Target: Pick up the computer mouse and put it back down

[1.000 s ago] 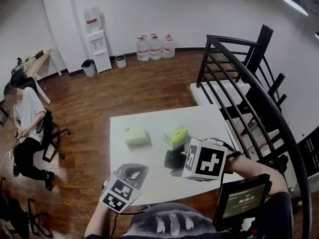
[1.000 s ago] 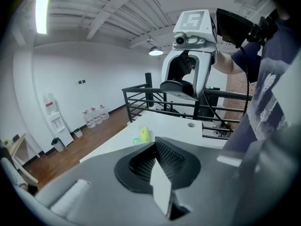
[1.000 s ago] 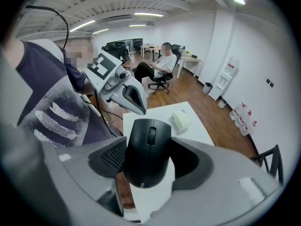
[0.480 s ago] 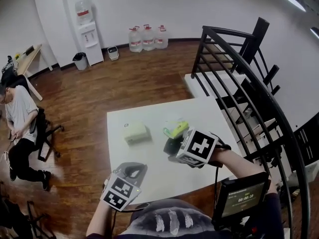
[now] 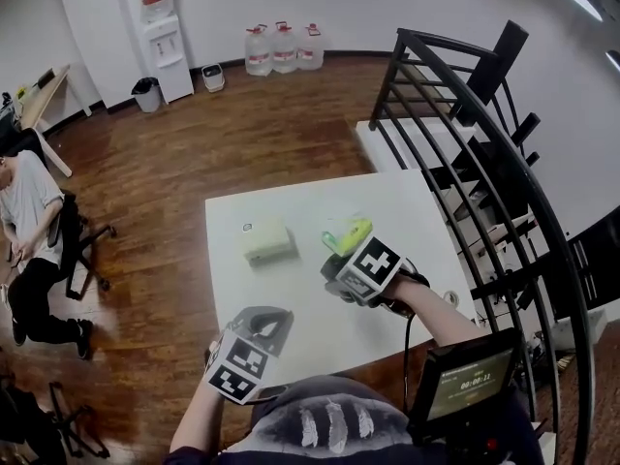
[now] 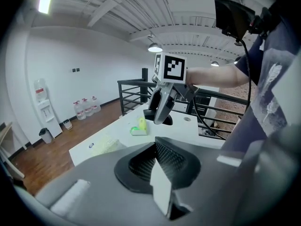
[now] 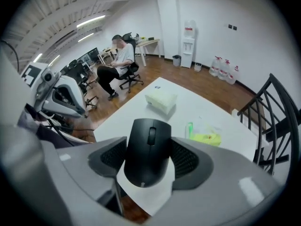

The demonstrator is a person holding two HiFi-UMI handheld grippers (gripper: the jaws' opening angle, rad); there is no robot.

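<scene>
**A:** So, what is the left gripper doing?

**B:** It is hovering over the near left corner of the white table. Its jaws are pressing together with nothing between them.

**A:** And what is lying further right?

**B:** A pale box is sitting on the table, and a green-yellow packet is lying to the right of it.

**A:** Where is the computer mouse sitting?

**B:** The right gripper is pinching it. The dark pads are pressing on both its sides, with the wheel end pointing away. It is hanging low over the table, just near of the packet. I cannot tell whether it is touching the top.

**A:** Is anything showing beyond that?

**B:** A black stair railing is curving past the table's right side.
</scene>
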